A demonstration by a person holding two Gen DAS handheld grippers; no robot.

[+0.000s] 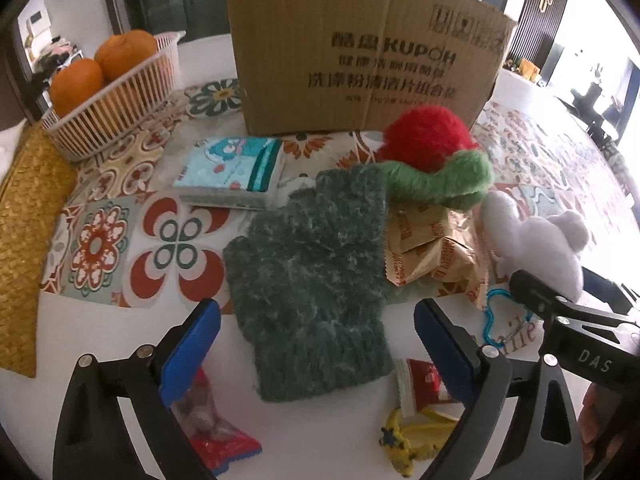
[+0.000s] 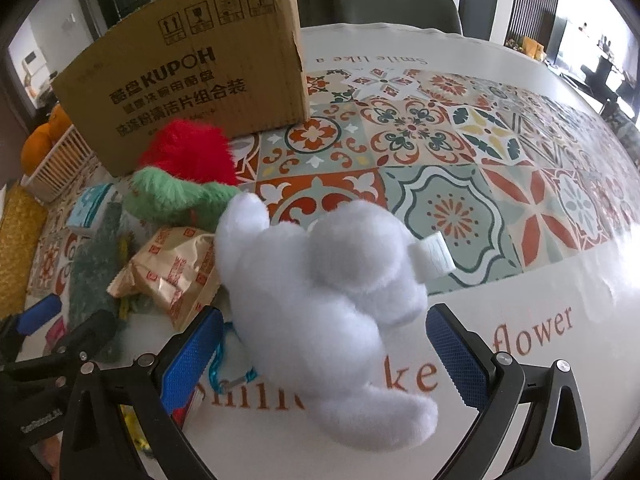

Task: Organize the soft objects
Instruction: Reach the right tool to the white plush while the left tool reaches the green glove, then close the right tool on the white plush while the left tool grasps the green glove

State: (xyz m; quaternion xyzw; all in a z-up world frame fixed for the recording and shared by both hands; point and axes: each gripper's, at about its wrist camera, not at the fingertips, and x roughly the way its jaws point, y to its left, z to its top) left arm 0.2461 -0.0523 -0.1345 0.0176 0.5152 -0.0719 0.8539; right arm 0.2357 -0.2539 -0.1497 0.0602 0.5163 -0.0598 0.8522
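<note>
The left gripper (image 1: 316, 344), with blue ribbed pads on black fingers, hangs over a fuzzy dark green knitted glove (image 1: 308, 280) lying flat on the white tablecloth with patterned tile print (image 2: 440, 152); its jaws stand wide, one pad on each side of the glove's cuff end, and they hold nothing. The right gripper (image 2: 324, 356) is likewise spread wide around a fluffy white plush toy (image 2: 320, 300) that rests on the cloth, pads clear of the fur on both sides. Behind the glove lie a red and green furry plush (image 1: 432, 160), gold-brown crinkled snack packets (image 1: 436, 248) and a light blue folded cloth with cartoon print (image 1: 232, 172). A brown cardboard box with printed lettering (image 1: 360, 52) stands at the back, with a white slatted basket (image 1: 108, 104) of oranges (image 1: 76, 84) to its left.
</note>
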